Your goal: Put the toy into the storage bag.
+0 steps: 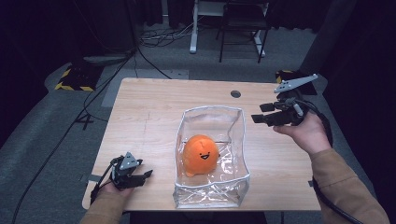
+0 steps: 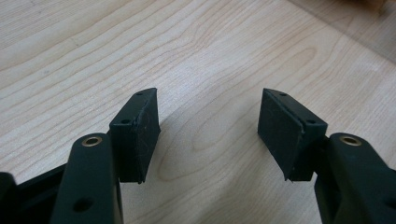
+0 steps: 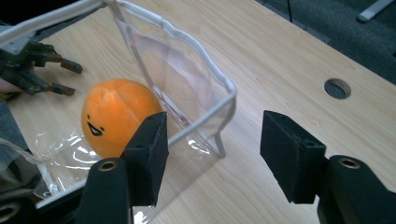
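High view: orange plush [image 1: 201, 155], printed smiling face, in clear bag [image 1: 211, 193].

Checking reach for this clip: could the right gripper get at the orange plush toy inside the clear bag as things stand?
Probably yes. The clear bag stands open at the top, and the orange plush toy sits uncovered inside. The right gripper is open, empty and beside the bag's far corner, so it would have to go over the rim rather than through the wall.
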`<state>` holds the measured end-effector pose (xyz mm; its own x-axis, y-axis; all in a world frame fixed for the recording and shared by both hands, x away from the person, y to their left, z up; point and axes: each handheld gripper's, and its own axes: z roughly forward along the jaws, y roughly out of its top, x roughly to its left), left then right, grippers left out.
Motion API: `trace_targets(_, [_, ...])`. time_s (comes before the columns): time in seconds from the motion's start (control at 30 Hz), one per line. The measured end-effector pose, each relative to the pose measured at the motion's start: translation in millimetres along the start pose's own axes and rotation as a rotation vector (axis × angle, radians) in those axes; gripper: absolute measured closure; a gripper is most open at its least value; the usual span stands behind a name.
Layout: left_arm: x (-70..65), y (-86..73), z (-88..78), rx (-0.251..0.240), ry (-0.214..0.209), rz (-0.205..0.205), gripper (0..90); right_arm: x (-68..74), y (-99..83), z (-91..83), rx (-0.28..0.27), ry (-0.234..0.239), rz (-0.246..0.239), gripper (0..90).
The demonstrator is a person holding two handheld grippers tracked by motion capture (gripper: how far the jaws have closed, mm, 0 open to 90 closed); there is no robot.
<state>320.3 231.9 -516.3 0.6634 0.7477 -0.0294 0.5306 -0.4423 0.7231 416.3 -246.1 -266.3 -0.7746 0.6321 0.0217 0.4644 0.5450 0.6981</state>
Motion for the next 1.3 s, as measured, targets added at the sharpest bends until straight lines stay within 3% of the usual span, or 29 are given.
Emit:
trace_targets(0.4, [-0.4, 0.1, 0.3, 0.002, -0.001, 0.002, 37.3, -26.8, -41.7, 3.8, 0.046, -0.044, 0.066, 41.8])
trace_targets(0.5, [-0.5, 0.1, 0.2, 0.002, -0.001, 0.002, 37.2, -31.7, -54.4, 9.0, 0.08, -0.064, 0.055, 41.8])
trace_targets(0.63, [-0.6, 0.0, 0.2, 0.002, -0.001, 0.004, 37.2, -40.4, -79.4, 20.7, 0.086, -0.049, 0.09, 41.9])
trace_targets(0.7, [-0.6, 0.0, 0.2, 0.002, -0.001, 0.003, 37.2, -41.5, -83.5, 22.7, 0.087, -0.047, 0.096, 41.9])
trace_targets(0.73, [-0.6, 0.0, 0.2, 0.002, -0.001, 0.003, 37.2, -45.1, -95.7, 28.7, 0.09, -0.042, 0.117, 42.0])
trace_targets(1.0, [-0.6, 0.0, 0.2, 0.002, -0.001, 0.003, 37.2, -54.1, -130.8, 44.8, 0.075, -0.025, 0.158, 43.0])
trace_targets(1.3, [-0.6, 0.0, 0.2, 0.002, -0.001, 0.003, 37.2, -53.6, -166.6, 59.7, 0.007, -0.032, 0.187, 43.2])
